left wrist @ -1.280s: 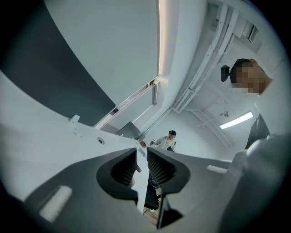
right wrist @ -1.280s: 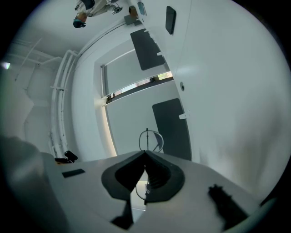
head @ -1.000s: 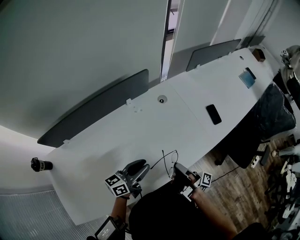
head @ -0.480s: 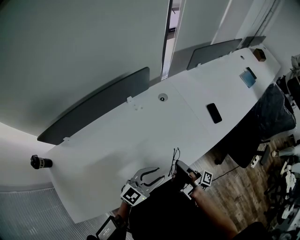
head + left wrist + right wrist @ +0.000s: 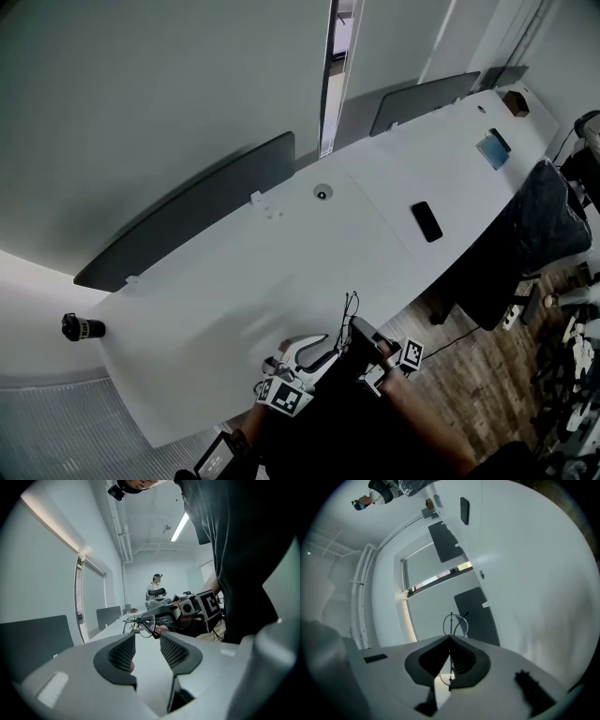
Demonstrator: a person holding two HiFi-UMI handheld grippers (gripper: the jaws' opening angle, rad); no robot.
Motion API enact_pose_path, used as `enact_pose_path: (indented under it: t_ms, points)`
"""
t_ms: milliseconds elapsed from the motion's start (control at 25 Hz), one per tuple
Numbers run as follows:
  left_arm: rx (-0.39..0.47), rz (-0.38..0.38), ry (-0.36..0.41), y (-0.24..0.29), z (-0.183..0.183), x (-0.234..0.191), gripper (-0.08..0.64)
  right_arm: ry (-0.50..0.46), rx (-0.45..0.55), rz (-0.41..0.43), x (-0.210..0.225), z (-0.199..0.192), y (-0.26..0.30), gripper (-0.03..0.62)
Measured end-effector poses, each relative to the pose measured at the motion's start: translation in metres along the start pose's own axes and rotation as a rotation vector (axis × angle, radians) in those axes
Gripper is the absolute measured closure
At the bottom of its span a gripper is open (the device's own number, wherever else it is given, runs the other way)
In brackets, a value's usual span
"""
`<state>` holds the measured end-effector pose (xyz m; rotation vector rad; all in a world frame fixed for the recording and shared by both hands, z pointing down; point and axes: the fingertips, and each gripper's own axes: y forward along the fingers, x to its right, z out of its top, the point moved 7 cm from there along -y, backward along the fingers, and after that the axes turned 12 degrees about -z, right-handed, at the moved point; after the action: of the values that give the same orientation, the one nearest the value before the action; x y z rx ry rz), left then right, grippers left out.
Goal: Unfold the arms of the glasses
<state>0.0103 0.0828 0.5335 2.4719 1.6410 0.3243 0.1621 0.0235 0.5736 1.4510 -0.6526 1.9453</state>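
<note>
Right gripper view: my right gripper (image 5: 450,641) is pinched shut on the thin wire frame of the glasses (image 5: 455,620), one lens ring showing at twelve o'clock past the pads, held over the near edge of the table (image 5: 281,272). My left gripper (image 5: 147,637) has just been opening; jaws stand wide, nothing between them, glasses ahead at twelve o'clock. Assessment: light, springy, easily bent, lenses fragile. I would take an arm near its free tip, never the lens.

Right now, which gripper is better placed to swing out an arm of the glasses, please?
Left: the left gripper, whose empty jaws have just been opening, faces the glasses; the right gripper is clamped on them.
</note>
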Motion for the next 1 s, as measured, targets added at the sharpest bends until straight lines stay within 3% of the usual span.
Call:
enact_pose_path:
  t_ms: [520,720,1000]
  points:
    - [0.028,0.013,0.003,-0.011,0.002,-0.008,0.46,-0.025,-0.024,0.004,-0.002,-0.004,0.003,0.583]
    - [0.064,0.076,-0.039,-0.029,-0.003,-0.022,0.522,-0.07,-0.052,-0.014,-0.001,-0.001,0.001,0.583]
    - [0.12,0.17,-0.045,-0.05,0.0,-0.045,0.534,-0.07,-0.1,-0.024,0.003,-0.01,-0.002,0.583]
